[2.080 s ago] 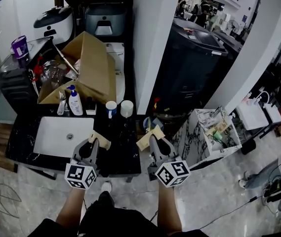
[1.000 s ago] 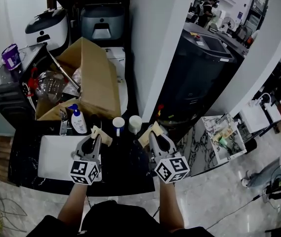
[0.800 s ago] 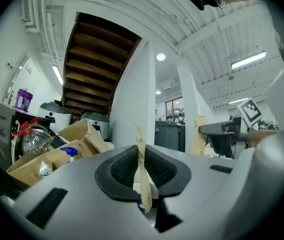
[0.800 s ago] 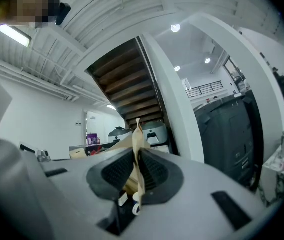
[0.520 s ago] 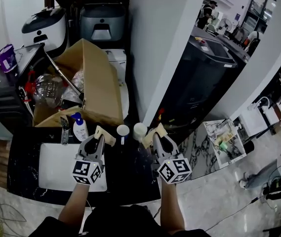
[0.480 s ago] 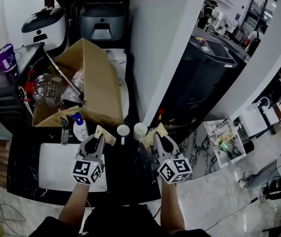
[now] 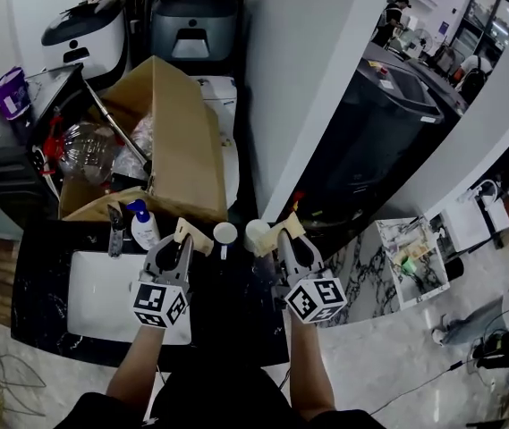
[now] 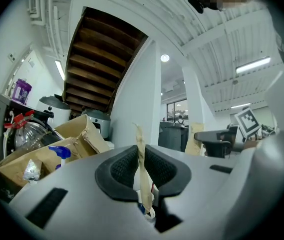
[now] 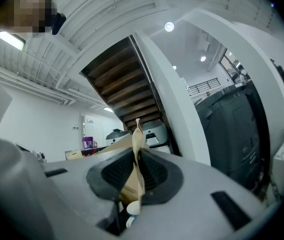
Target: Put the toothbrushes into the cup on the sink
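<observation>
The left gripper [image 7: 176,243] is almost closed, pinching a flat tan packet [image 7: 193,236] just left of the cups [image 7: 225,232]. The right gripper [image 7: 286,239] clamps a second packet [image 7: 286,228] just right of them.

at the centre of the head view we see a white pillar [image 7: 317,79], with a black counter [image 7: 227,302] below it and pale marble floor [image 7: 397,356] at lower right. in the left gripper view, brown wooden stairs [image 8: 102,59] rise at upper left, beside a round ceiling light [image 8: 164,58].

we find the pump bottle [image 7: 144,227] just behind the sink [image 7: 93,289], the cardboard box [image 7: 178,150] further behind, a cup [image 7: 225,233] and a second cup [image 7: 257,234] right of its rear corner.
</observation>
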Motion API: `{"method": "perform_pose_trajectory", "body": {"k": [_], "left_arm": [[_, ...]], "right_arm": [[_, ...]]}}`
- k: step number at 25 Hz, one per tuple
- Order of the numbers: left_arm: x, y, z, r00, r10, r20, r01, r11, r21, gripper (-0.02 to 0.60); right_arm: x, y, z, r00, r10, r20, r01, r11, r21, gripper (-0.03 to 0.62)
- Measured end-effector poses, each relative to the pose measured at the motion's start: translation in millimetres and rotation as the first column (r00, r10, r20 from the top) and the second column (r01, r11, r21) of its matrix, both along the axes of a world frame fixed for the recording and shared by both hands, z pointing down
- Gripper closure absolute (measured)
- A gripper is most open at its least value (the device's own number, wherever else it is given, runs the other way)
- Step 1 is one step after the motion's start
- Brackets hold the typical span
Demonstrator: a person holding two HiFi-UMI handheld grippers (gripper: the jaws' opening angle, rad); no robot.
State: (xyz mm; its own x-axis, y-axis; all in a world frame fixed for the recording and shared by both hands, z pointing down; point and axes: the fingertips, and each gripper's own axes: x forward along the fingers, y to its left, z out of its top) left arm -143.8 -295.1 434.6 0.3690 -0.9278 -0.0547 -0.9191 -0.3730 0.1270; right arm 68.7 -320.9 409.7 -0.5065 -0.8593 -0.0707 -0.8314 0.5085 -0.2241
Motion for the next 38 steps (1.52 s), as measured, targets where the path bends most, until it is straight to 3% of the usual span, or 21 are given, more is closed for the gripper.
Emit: {"method": "perform_pose_trajectory", "body": {"k": [13, 38], "left_arm": [[18, -14, 14, 0.996, -0.088, 0.023, 0.089, 0.995, -0.047, 0.543], [29, -29, 39, 0.988, -0.147, 0.051, 0.152, 0.981, -0.117, 0.543]], "right_arm": [[23, -59, 29, 0.998, -0.017, 0.057, 0.018, 1.0, -0.022, 0.556], [23, -114, 124, 0.995, -0.031, 0.093, 0.049, 0.979, -0.198, 0.553]]}}
